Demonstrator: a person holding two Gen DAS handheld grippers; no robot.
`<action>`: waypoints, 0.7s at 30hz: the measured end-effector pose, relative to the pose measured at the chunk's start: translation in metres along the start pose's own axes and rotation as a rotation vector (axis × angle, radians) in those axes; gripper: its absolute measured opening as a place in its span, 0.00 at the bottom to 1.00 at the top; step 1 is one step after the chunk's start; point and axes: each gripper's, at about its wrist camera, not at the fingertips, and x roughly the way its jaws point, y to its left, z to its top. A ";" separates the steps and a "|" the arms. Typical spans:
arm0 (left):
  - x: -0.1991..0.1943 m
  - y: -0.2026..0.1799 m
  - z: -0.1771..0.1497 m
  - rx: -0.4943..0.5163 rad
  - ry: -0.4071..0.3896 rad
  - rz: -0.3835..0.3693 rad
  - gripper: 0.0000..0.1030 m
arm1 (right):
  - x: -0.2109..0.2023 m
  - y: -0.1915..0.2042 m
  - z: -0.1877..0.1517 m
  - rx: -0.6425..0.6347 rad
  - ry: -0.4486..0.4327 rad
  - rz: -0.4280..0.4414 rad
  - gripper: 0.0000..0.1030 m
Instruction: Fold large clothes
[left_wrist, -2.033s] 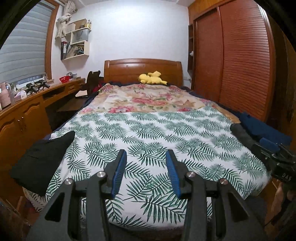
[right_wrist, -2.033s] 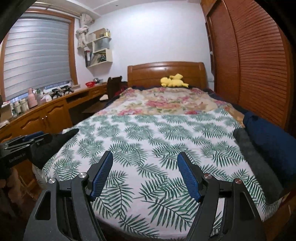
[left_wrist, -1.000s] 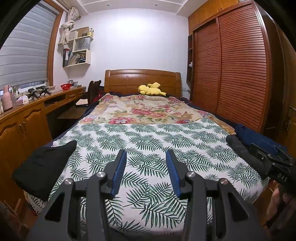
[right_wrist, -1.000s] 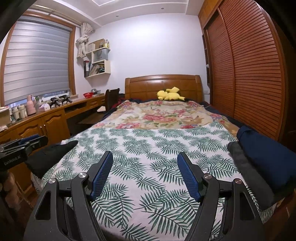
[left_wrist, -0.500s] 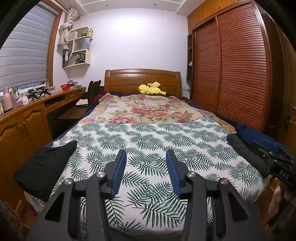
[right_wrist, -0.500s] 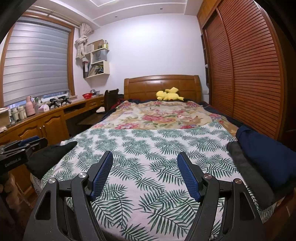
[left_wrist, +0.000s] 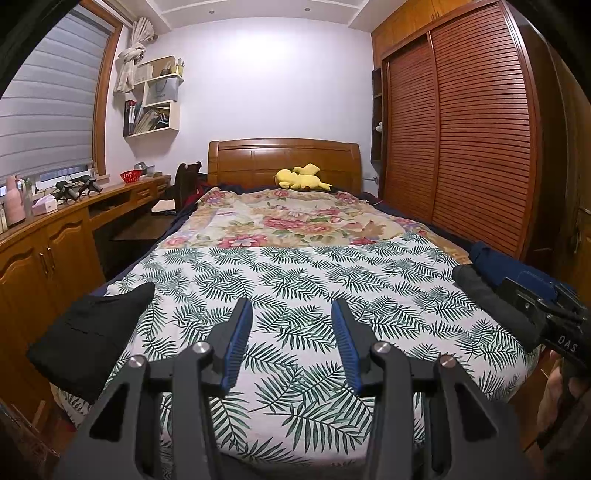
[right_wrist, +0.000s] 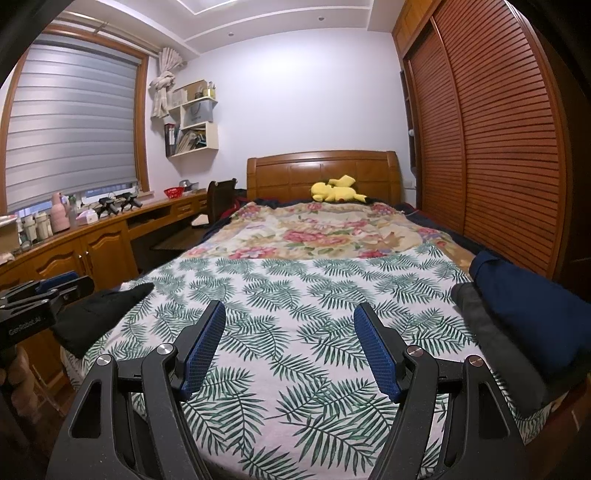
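Observation:
A bed covered by a palm-leaf sheet (left_wrist: 295, 280) (right_wrist: 295, 295) fills both views. A folded black garment (left_wrist: 92, 328) (right_wrist: 96, 314) lies at its near left corner. At the right edge lie a folded grey garment (left_wrist: 491, 306) (right_wrist: 487, 332) and a folded navy one (left_wrist: 506, 264) (right_wrist: 532, 314). My left gripper (left_wrist: 291, 314) hovers open over the foot of the bed with nothing between its blue pads. My right gripper (right_wrist: 290, 314) also hangs open and empty there, its jaws set wider. Each gripper shows at the edge of the other's view.
A floral quilt (left_wrist: 291, 221) covers the far half of the bed, with a yellow plush toy (left_wrist: 301, 178) at the wooden headboard. A long wooden desk with cabinets (left_wrist: 48, 240) runs along the left. A slatted wardrobe (left_wrist: 472, 147) stands on the right.
Two seconds ago both grippers pointed lower; they tilted up until about one second ago. Since then nothing has moved.

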 end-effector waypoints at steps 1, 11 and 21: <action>0.000 0.000 0.000 0.002 -0.001 0.000 0.42 | 0.000 0.000 0.000 0.000 0.001 0.000 0.72; -0.002 -0.001 0.000 0.002 -0.001 0.000 0.42 | 0.000 -0.002 0.000 0.001 -0.001 -0.002 0.72; -0.003 -0.001 0.000 0.003 0.000 -0.001 0.42 | 0.000 -0.002 0.000 0.002 -0.001 -0.002 0.72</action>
